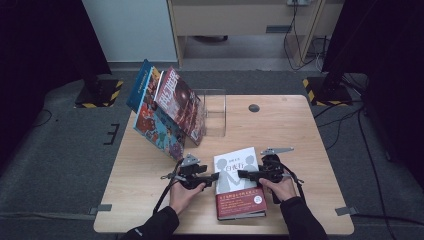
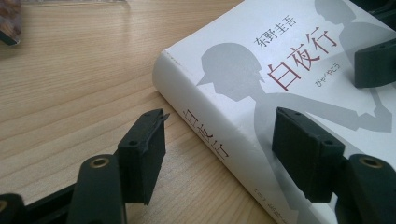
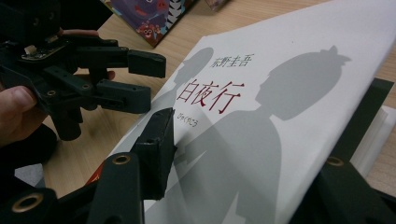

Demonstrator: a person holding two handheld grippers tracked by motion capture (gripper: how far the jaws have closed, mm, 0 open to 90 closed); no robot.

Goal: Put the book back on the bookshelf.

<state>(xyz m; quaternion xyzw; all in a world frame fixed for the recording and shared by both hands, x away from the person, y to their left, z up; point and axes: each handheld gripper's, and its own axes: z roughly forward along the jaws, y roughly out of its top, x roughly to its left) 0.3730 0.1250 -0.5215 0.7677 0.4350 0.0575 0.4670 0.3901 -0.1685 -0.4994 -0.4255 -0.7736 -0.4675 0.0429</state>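
A person's two sleeved forearms come in from the six o'clock edge of a pale wooden counter [image 1: 310, 150], each hand holding black tongs. Between them lies a white hardback book [image 1: 239, 182] with grey silhouettes, red Japanese characters on its cover and a red band along its near end, flat on the counter near the six o'clock edge. The left tongs [image 1: 212, 176] sit at the book's nine o'clock side, jaws apart, one on the wood beside the spine and one over the cover, not pressing. The right tongs [image 1: 243, 174] reach in from three o'clock, straddling the book's page edge with one jaw above the cover and the other beneath; whether they pinch it I cannot tell. Farther off, toward eleven o'clock, colourful picture books [image 1: 167, 110] lean in a clear acrylic stand [image 1: 215, 112]. A small dark round cap [image 1: 254, 107] sits near twelve o'clock.
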